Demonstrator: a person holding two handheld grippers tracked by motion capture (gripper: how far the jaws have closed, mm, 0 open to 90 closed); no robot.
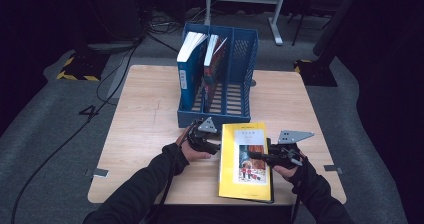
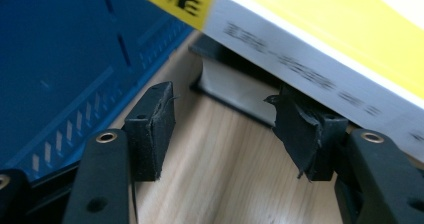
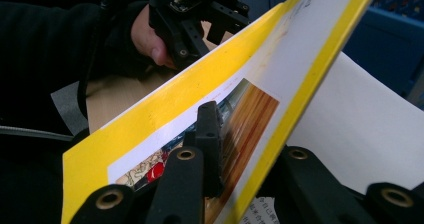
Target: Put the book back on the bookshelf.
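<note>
right gripper (image 3: 240, 149): clamped on the yellow book's cover (image 3: 210, 84); cover lifted
left gripper (image 2: 225, 124): jaws apart, empty, beside the book's spine (image 2: 300, 69)

Grey carpet (image 1: 60, 119) surrounds the wooden table (image 1: 145, 124); cables (image 1: 107, 84) trail across dim floor.

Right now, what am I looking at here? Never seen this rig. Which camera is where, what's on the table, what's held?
No robot: a person holds a two-jaw tool in each hand. The high view looks down on the wooden table; the other two cameras ride on the tools. A blue file rack holds two upright books. In front lies a yellow book. The right tool is shut on its front cover, lifting it. The left tool is open at the book's spine side, gripping nothing.
</note>
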